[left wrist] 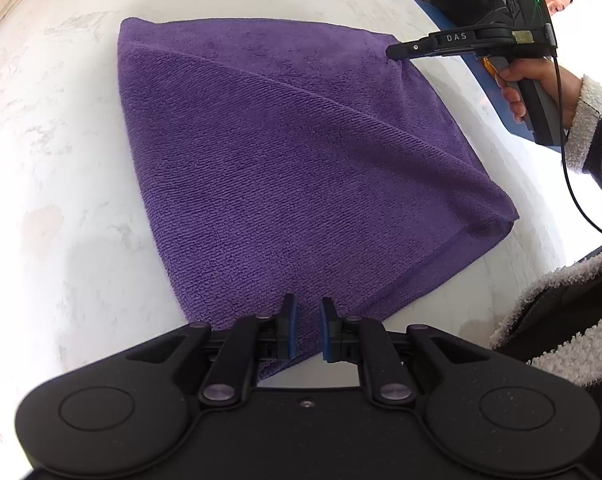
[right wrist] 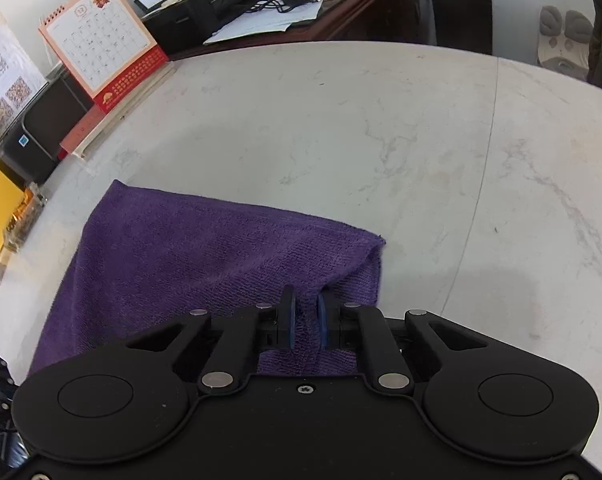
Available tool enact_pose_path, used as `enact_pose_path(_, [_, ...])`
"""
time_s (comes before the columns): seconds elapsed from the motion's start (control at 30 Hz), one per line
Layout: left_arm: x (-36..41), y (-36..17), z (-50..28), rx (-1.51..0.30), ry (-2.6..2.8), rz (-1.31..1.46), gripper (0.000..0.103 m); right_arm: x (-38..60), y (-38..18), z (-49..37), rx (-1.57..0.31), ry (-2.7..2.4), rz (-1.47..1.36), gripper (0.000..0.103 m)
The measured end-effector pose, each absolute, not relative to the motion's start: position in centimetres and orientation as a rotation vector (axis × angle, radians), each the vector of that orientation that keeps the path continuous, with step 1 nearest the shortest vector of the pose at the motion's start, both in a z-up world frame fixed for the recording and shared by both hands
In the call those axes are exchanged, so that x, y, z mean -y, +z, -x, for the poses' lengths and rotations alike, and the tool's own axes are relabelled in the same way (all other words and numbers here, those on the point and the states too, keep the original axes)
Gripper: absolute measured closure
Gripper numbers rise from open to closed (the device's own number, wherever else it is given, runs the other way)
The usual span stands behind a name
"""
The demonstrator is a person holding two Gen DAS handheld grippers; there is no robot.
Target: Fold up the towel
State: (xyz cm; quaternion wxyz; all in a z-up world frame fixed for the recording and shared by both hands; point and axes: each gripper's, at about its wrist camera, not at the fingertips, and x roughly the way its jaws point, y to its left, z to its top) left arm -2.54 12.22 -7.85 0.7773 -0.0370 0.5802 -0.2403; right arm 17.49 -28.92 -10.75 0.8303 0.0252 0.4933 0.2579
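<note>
Item: purple microfibre towel (left wrist: 293, 152), recorded lying on a white marble-patterned tabletop (left wrist: 61, 160). It was seen already doubled, a layered edge showing at one corner (left wrist: 501, 216) and a raised crease running diagonally across the upper layer.

Left gripper (left wrist: 308, 330): blue pads were held slightly apart, one to each side of the towel's near corner. Cloth lay in the gap, but it could not be told whether it was actually pinched.

Right gripper (right wrist: 305, 324): seen from its own camera, closed onto a bunched ridge of towel between the pads. In the left wrist view its black fingers (left wrist: 405, 49) were shown together at the far corner of the towel, the handle held in a person's hand (left wrist: 541, 88) (fleece cuff visible).

Surroundings: a desk calendar (right wrist: 101, 40), a printer (right wrist: 221, 4), and a sheet of QR codes (right wrist: 1, 80) were noted at the table's edge.

Step in hand (judged): a fold with both corners of one edge taken up. Whether that edge was being lifted for a further fold, or being laid down at the close of one, was not settled by the views. Either way, the two corners would need to be kept level and the edge taut.
</note>
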Motion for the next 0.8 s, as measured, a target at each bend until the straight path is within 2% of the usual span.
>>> enact_pose_path(0.8, [-11.98,-8.02,2.46,-1.262,-0.531,0.073,0.092,29.19,-9.74,-18.32,-0.98,0.499,0.044,0.099])
